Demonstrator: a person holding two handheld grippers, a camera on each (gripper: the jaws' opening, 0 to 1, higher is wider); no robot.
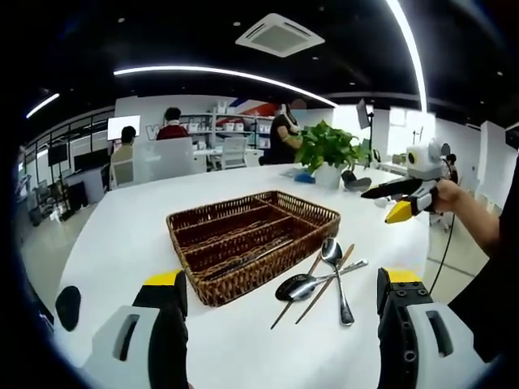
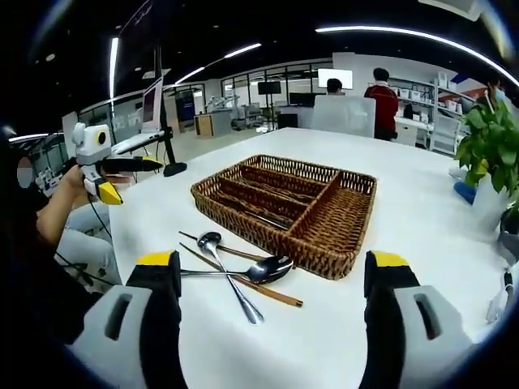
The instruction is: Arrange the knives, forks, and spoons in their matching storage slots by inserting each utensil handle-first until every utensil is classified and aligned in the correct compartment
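left gripper [image 1: 280, 312]: jaws spread wide, empty | right gripper [image 2: 272, 292]: jaws spread wide, empty | two spoons [image 1: 324, 271] crossed over chopsticks [image 1: 312, 285] just beside the wicker tray [image 1: 251, 231] | risk: overlapping handles may drag each other or snag the tray rim on a grab.

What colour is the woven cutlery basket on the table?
Brown wicker basket, seen best in the right gripper view.

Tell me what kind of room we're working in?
Probably an open-plan office or lab: strip ceiling lights, shelving and wall monitors behind people at desks. The wicker tray sits on a large white table.
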